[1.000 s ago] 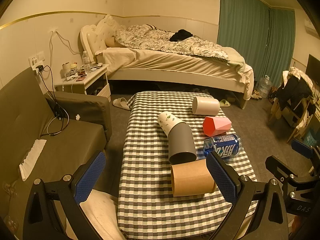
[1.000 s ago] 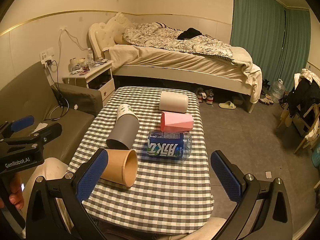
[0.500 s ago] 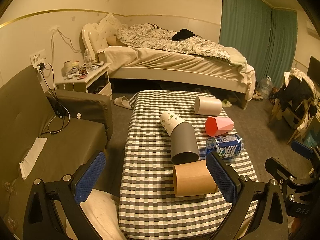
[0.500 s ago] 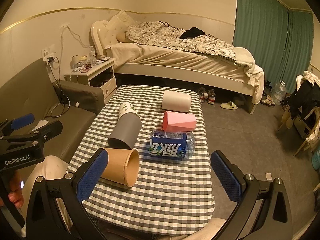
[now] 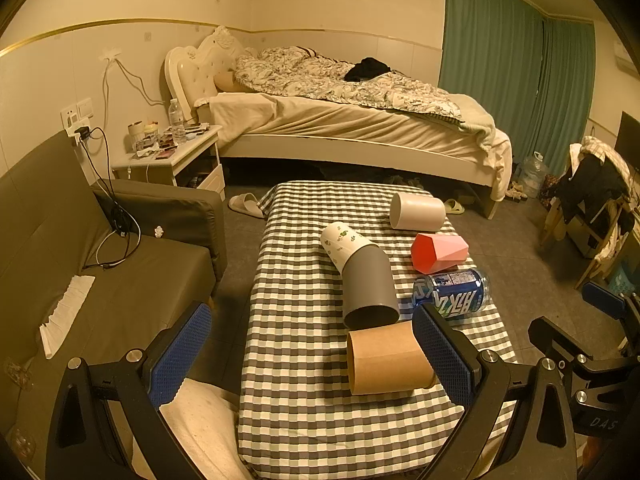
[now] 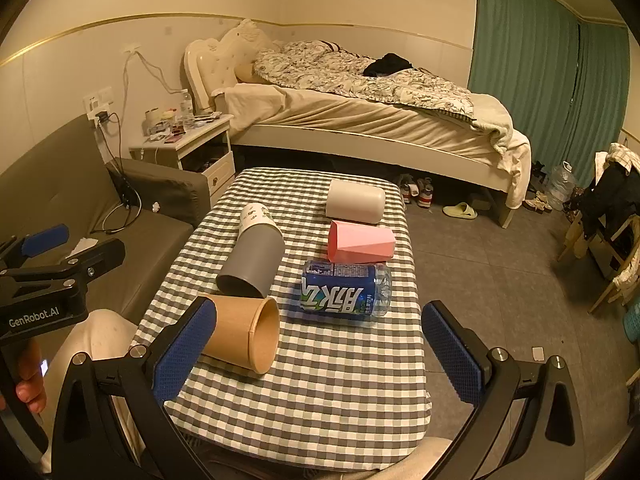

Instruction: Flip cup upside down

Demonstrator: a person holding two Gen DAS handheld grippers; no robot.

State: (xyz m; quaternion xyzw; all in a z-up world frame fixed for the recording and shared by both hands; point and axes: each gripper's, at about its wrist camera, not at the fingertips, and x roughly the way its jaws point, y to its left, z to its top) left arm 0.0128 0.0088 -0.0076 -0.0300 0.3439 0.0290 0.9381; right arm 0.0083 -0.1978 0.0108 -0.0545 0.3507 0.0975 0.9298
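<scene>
Several cups lie on their sides on a checked table (image 5: 296,360) (image 6: 340,368): a brown paper cup (image 5: 386,357) (image 6: 244,332) nearest me, a grey cup (image 5: 368,286) (image 6: 254,262) with a white patterned cup (image 5: 344,240) (image 6: 256,216) nested at its far end, a pink faceted cup (image 5: 440,252) (image 6: 360,242) and a white cup (image 5: 418,211) (image 6: 355,201). My left gripper (image 5: 312,354) is open and empty above the table's near left. My right gripper (image 6: 316,354) is open and empty above the near edge, its left finger by the brown cup.
A blue-labelled bottle (image 5: 452,294) (image 6: 346,294) lies beside the grey cup. A dark sofa (image 5: 80,264) runs along the left, a bedside table (image 5: 176,156) and a bed (image 5: 352,120) stand behind. A chair with clothes (image 5: 592,200) is at the right.
Both grippers have drifted slightly, so the table and cups sit a little to the right in both views. Nothing on the table has moved. Both grippers stay open.
</scene>
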